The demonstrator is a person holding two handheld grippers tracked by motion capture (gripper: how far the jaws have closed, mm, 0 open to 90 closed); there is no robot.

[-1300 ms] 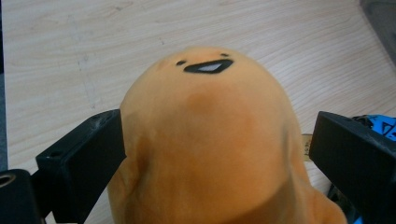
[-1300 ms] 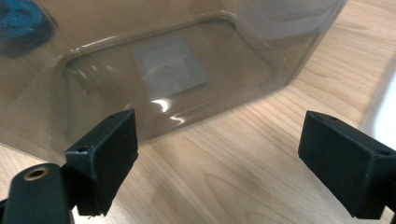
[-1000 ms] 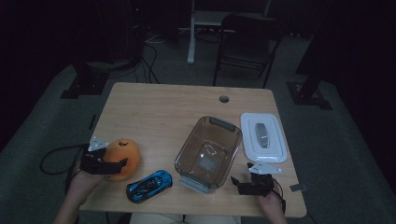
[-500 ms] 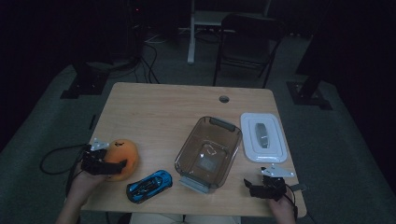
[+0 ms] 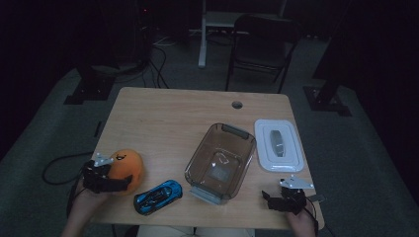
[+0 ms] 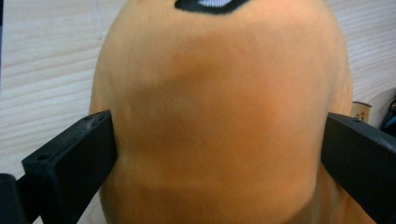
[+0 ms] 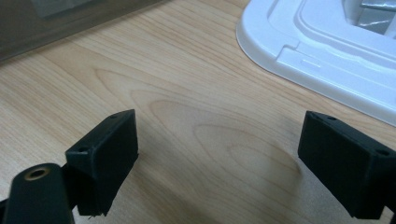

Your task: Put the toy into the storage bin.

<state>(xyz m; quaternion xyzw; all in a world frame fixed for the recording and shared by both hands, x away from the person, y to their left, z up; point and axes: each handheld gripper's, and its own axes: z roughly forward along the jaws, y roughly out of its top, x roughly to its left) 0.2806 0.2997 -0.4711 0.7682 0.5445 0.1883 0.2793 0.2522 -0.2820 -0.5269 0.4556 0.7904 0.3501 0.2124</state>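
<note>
A round orange plush toy [image 5: 127, 164] with a dark eye patch sits near the table's front left corner. My left gripper [image 5: 118, 178] is shut on it, and in the left gripper view both black jaws press into the sides of the plush toy [image 6: 219, 116]. My right gripper [image 5: 270, 199] rests low at the front right of the table, pointing left. Its jaws stand wide open over bare wood [image 7: 217, 154] with nothing between them.
A blue toy car [image 5: 158, 196] lies just right of the plush. A clear plastic container [image 5: 197, 163] stands empty at the centre right, with its white lid [image 5: 278, 144] beside it, close ahead of the right gripper [image 7: 327, 46]. A cable hole [image 5: 237, 104] is at the back.
My right gripper has moved right and toward the table's front edge, away from the container. The left gripper and the plush have barely shifted.
</note>
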